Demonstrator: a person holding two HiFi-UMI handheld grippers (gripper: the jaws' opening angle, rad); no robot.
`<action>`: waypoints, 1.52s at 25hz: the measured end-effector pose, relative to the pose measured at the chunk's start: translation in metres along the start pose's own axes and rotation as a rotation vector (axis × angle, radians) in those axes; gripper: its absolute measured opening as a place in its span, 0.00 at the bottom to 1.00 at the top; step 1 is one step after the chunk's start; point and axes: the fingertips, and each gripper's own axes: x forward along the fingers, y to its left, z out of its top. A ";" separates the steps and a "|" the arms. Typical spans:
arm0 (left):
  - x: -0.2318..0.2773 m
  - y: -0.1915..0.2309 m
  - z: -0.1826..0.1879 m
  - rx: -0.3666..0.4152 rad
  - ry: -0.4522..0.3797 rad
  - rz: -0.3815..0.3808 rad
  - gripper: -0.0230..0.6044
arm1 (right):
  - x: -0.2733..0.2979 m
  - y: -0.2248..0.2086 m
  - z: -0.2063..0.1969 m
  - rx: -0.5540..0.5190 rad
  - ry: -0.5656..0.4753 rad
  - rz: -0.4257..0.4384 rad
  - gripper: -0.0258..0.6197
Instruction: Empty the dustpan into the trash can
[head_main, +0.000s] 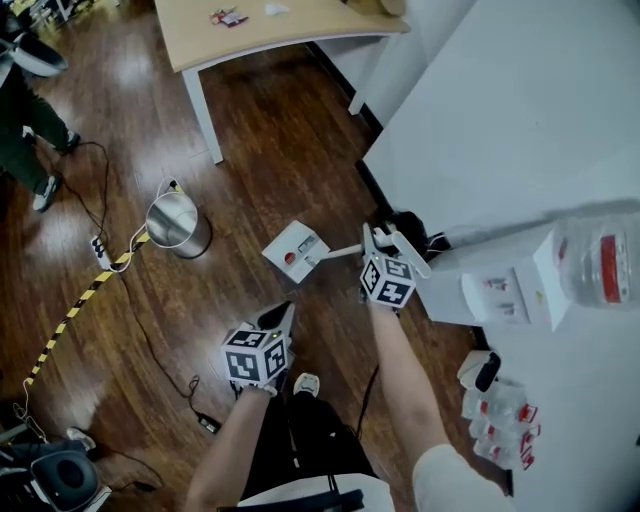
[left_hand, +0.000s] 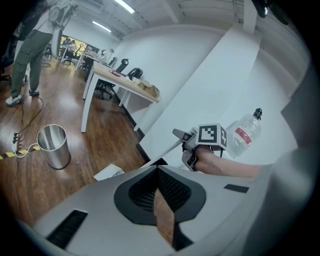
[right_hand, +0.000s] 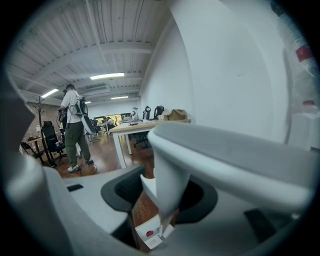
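The white dustpan (head_main: 294, 251) hangs above the wooden floor with something red in it; it also shows in the left gripper view (left_hand: 109, 172) and the right gripper view (right_hand: 150, 234). Its long white handle (head_main: 340, 251) runs back into my right gripper (head_main: 385, 243), which is shut on it; the handle (right_hand: 170, 185) fills the space between those jaws. The round metal trash can (head_main: 178, 222) stands on the floor to the dustpan's left, a short way off, and appears again as the can (left_hand: 53, 146). My left gripper (head_main: 284, 318) is lower left of the dustpan, shut on nothing.
A wooden table (head_main: 260, 30) stands beyond the can. A white wall (head_main: 500, 120) runs along the right, with a water bottle (head_main: 600, 262) and a white box (head_main: 500, 290). Cables and striped tape (head_main: 85, 290) lie left of the can. A person (head_main: 25, 120) stands far left.
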 end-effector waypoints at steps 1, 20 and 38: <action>-0.001 0.001 0.003 -0.003 -0.003 0.001 0.02 | 0.001 -0.001 0.004 0.000 0.001 0.002 0.34; -0.060 0.027 0.041 -0.025 -0.076 0.072 0.02 | -0.017 0.066 0.138 -0.209 -0.045 0.233 0.32; -0.156 0.125 0.118 -0.017 -0.155 0.171 0.02 | -0.022 0.228 0.339 -0.320 -0.123 0.502 0.32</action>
